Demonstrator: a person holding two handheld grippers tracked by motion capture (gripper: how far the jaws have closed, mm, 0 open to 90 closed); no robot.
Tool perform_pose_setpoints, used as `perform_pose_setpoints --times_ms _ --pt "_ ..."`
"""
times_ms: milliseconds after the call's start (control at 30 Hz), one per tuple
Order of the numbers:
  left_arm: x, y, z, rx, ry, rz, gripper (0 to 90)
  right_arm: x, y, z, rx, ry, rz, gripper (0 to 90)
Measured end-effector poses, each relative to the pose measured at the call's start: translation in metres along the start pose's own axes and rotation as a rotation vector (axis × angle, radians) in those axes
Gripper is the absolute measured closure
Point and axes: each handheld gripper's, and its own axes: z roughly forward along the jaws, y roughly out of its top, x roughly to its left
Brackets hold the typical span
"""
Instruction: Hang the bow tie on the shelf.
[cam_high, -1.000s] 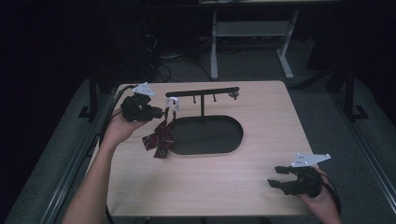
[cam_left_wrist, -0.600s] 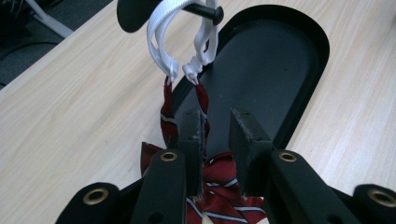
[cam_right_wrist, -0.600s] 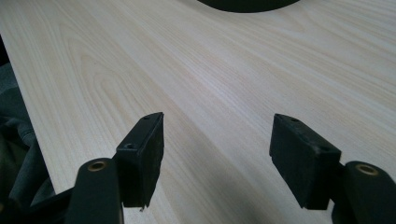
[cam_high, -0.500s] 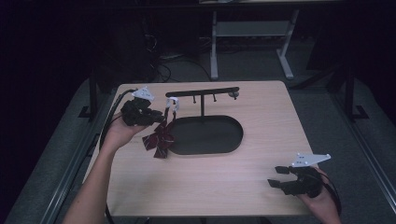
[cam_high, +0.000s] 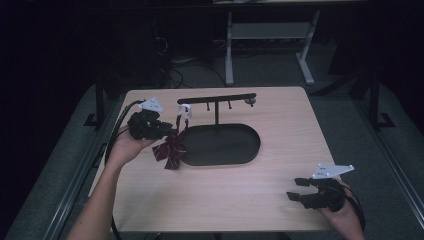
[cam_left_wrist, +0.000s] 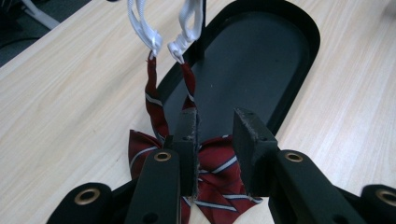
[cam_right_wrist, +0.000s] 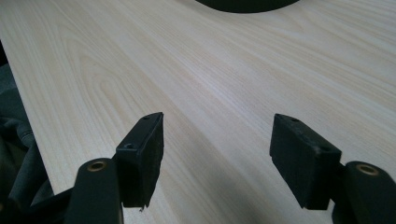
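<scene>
Releasing is the step in hand, judging by the frames: the left tongs are opening around the bow tie, which is hanging by its white strap from the left end of the rack. Jaws have just been spreading; in the left gripper view a gap is showing between the right-hand pad and the fabric, while the left-hand pad is sitting close against the knot, so contact there is hard to rule out. The bow is resting low, its bottom edge lying at the left rim of the black tray, partly on the surface.

To do it well:
- the person is better off opening a bit wider before pulling back, so neither pad is dragging the cloth
- backing straight out along the jaw axis, not sideways, is keeping the two strap loops on the bar; they are looking thin and are sitting close to the bar's end
- moving slowly is stopping the bow swinging and tugging the clasp
- checking that the strap is seated behind the peg before leaving

The right tongs are standing spread and empty, hovering low over the surface near its front right corner, well apart from the tray.
</scene>
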Motion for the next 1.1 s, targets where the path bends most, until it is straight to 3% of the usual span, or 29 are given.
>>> perform_pose_setpoints --times_ms 1100 --pt "-0.010 -0.031 -0.002 -0.015 -0.015 -0.033 64.0 -0.001 0.000 -0.003 -0.007 -0.018 0.002 34.6"
